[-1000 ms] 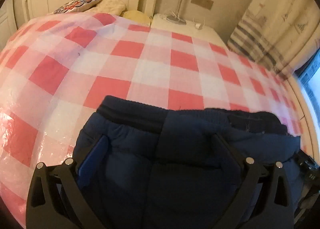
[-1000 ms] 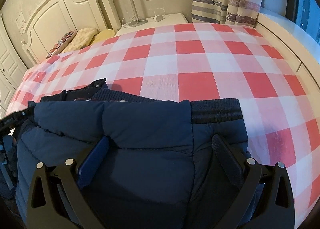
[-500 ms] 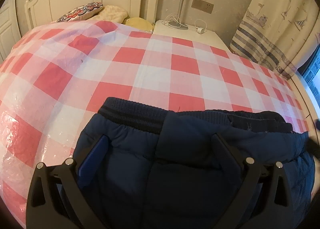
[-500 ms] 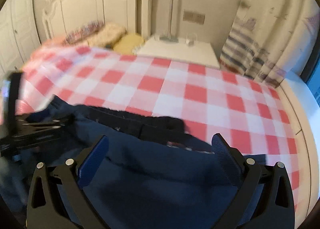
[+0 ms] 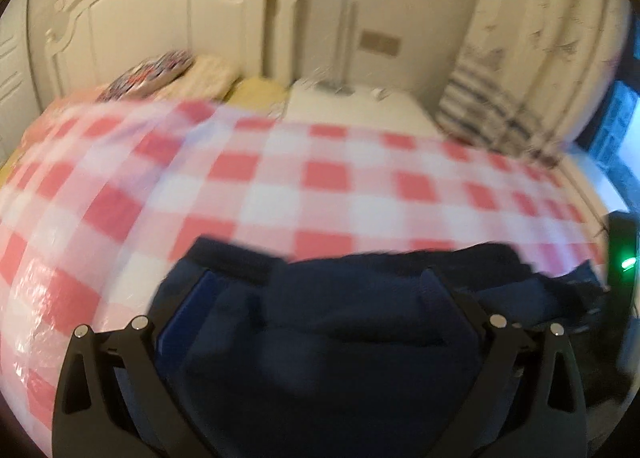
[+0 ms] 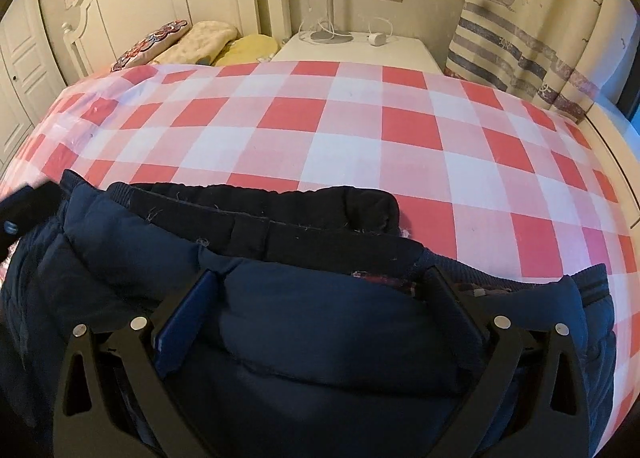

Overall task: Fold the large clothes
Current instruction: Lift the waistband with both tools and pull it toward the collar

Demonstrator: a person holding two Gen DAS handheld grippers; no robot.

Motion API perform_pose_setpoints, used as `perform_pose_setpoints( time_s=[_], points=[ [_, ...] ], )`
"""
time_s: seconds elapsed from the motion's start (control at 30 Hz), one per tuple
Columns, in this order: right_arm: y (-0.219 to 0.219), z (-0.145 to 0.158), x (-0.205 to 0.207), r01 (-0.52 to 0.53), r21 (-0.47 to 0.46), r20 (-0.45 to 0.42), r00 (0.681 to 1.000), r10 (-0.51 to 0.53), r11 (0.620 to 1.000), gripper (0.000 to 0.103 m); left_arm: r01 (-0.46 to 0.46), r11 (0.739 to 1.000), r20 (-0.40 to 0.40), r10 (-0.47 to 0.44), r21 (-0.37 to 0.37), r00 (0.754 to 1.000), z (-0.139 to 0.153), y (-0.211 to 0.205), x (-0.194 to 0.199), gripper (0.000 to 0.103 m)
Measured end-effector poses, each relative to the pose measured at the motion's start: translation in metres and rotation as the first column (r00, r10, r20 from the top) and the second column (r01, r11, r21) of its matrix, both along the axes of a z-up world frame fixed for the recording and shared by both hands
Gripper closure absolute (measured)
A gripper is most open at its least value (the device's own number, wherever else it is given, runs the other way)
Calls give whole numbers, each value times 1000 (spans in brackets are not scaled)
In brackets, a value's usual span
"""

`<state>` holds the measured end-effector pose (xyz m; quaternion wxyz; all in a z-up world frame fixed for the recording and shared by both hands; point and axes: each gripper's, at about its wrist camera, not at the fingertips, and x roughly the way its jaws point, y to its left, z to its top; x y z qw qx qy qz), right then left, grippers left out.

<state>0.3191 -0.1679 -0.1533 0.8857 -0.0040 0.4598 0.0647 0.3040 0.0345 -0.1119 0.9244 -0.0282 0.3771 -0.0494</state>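
Grippers point(image 6: 320, 290) (jaws wide) over jacket point(image 6: 304, 322)

Warm dim indoor light, left view motion-blurred, right view sharp, fisheye-bent edges

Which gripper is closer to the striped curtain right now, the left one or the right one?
Right. The right gripper sits over the navy jacket at its end on the striped curtain side; the left gripper is over the other end, toward the pillows.
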Motion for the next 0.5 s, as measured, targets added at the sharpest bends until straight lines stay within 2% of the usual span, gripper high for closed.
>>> perform_pose_setpoints(
  time_s=[0.07,0.13,0.17,0.23,0.37,0.5],
  points=[
    [0,0,0,0,-2,5,1000,0,1000,4,4,1000,-29,-4,8,1000,-9,-12,9,2],
    [-2,0,-1,1,7,7,1000,-1,1000,4,-15,1000,-144,17,17,989,-39,-13,27,2],
    [-2,1,-1,1,17,8,1000,-1,1000,4,-19,999,-190,13,-30,982,-49,-7,34,2],
    [-2,2,-2,0,15,11,1000,-1,1000,4,-28,995,-167,12,-94,986,-48,2,32,2],
    [-2,7,-2,3,25,-5,1000,-3,1000,5,-17,998,-157,8,-56,988,-52,-1,30,2],
    [-14,37,-29,-12,97,53,999,7,995,5,-15,998,-152,6,-60,988,-53,-1,29,2]
  ],
)
